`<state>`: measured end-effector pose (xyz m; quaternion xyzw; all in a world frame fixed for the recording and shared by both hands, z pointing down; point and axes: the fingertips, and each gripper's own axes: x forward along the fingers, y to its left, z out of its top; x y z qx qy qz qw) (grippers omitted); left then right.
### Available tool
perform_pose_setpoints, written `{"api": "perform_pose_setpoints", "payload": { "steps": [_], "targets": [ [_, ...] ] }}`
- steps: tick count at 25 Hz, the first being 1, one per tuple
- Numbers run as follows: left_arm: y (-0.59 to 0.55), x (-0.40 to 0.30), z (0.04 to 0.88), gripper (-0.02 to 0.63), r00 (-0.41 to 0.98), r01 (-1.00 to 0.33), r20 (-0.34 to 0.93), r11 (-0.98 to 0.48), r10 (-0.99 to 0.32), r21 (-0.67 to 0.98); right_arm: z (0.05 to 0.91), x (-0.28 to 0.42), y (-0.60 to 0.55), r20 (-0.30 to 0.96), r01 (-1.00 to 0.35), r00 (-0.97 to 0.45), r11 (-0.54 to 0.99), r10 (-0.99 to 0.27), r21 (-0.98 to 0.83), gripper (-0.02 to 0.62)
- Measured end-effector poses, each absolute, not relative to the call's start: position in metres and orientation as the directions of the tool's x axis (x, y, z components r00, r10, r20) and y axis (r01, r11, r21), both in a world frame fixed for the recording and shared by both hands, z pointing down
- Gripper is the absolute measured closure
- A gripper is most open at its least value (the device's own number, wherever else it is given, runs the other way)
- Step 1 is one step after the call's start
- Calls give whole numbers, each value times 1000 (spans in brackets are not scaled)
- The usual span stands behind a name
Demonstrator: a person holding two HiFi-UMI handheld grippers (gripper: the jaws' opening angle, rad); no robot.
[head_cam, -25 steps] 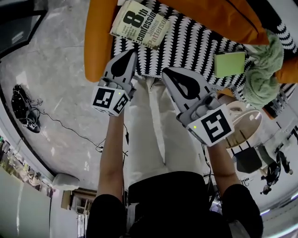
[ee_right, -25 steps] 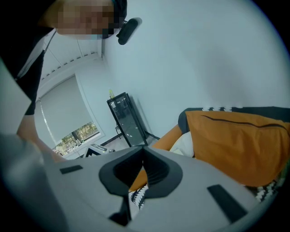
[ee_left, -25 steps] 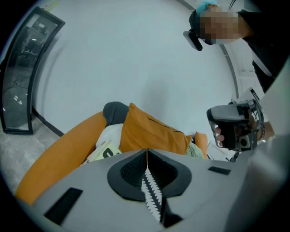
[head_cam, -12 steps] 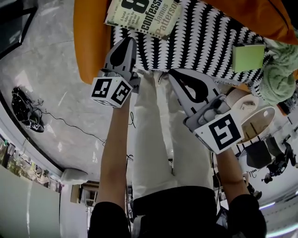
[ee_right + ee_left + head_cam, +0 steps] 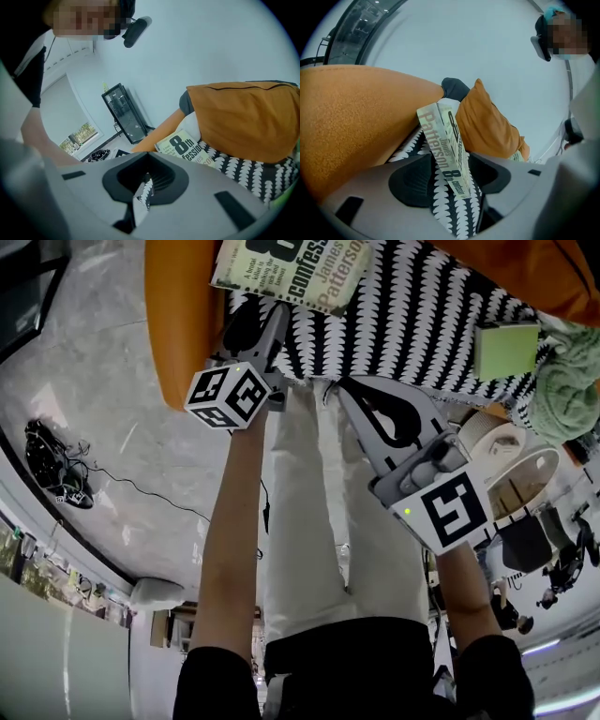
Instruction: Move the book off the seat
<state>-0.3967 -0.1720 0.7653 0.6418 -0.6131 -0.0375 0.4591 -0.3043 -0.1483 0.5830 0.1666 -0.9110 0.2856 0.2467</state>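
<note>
Change: the left tool (image 5: 265, 317) has rolled onto its side (marker cube now corner-on) and pushed up to the lower edge of the book (image 5: 292, 270). Its jaws were together a second ago and are opening now. In the left gripper view the book stands spine-on in the gap between the two jaws. I don't see the pads pressing it, so no grip yet.

The book hasn't left the seat. It lies cover-up on the black-and-white patterned seat cover (image 5: 412, 315), right against the orange arm (image 5: 183, 324), same spot as before.

The right tool (image 5: 359, 397) hangs back over the person's legs, jaws narrowed to a slit, nothing in them. It looks at the book from well apart.

My read: the approach is done and this is the pre-grasp. Next the left jaws need to close across the spine edge, then lift clear of the seat. Risk: it's a thin edge hold, so the book could swing or slip out.
</note>
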Motion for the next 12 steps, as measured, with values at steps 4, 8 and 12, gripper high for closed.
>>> {"api": "perform_pose_setpoints", "payload": {
  "steps": [4, 8, 12],
  "targets": [
    [-182, -396, 775, 335, 260, -744, 530, 182, -808, 643, 582, -304, -148, 552, -456, -816, 776, -170, -435, 580],
    [-188, -400, 787, 311, 274, -722, 521, 186, -808, 667, 585, -307, -148, 559, -470, -810, 766, -177, -438, 580],
    [-204, -406, 785, 291, 268, -682, 471, 180, -840, 709, 585, -306, -155, 566, -486, -802, 758, -190, -434, 580]
  ]
}}
